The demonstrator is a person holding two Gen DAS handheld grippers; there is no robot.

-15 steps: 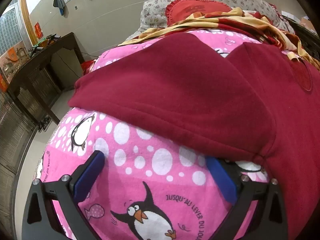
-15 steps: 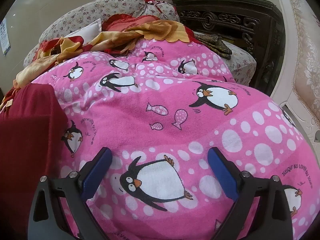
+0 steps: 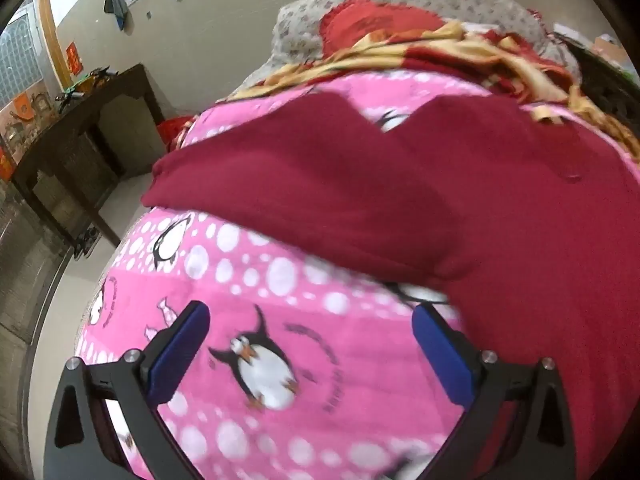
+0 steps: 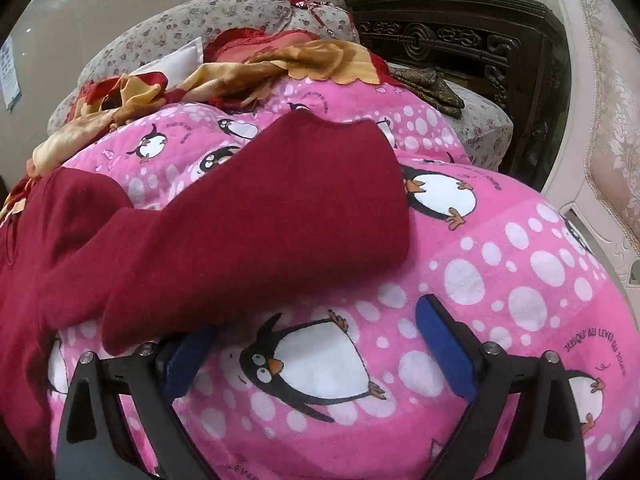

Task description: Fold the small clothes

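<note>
A dark red garment [image 3: 360,192] lies spread on a pink penguin blanket [image 3: 280,288]. One sleeve reaches left in the left wrist view. My left gripper [image 3: 312,324] hovers open over the blanket just below the garment, with only blanket between its blue pads; its right pad [image 3: 436,340] sits close to the red cloth's edge. In the right wrist view the other red sleeve [image 4: 260,220] crosses the blanket [image 4: 500,280]. My right gripper [image 4: 312,332] is open, and the sleeve's lower edge covers the tip of its left pad [image 4: 184,360].
Floral cushions [image 4: 200,28] and a crumpled red and yellow cloth [image 4: 260,68] lie at the far end. A dark carved wooden cabinet [image 4: 460,40] stands on the right, a dark wooden table [image 3: 80,120] on the left. The blanket drops to the floor [image 3: 60,280] at its left edge.
In the right wrist view a red sleeve now stretches across the blanket, where only the garment's edge showed at the left. The left gripper has drawn back a little from the garment.
</note>
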